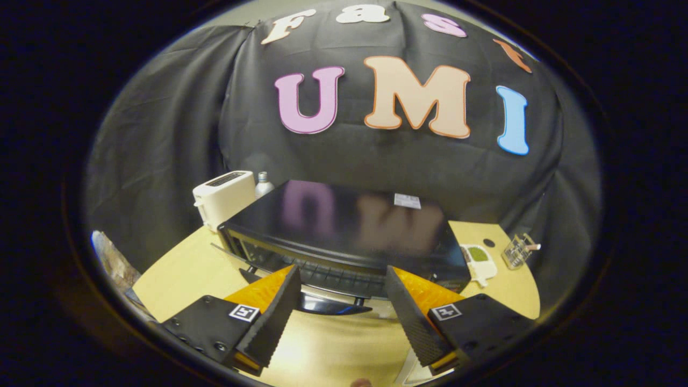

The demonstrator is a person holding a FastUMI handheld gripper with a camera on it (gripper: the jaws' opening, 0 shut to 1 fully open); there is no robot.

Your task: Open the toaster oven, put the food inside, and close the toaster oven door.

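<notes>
1. Toaster oven point(344, 226) sits mid-frame on the wooden table point(177, 274), straight ahead of the gripper point(341, 293); its long axis runs across the view.
2. Door handle point(333, 307), low centre, lies between the fingertips, seemingly just beyond them.
3. Gripper fingers are spread wide, holding nothing.
4. White pop-up toaster point(223, 198) stands at centre left; a small food plate point(477, 257) lies at centre right.

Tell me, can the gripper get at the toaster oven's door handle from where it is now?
Probably yes. The gripper is open, and the door handle lies just ahead between its fingers, with nothing in between. The toaster oven faces it squarely on the table.
</notes>
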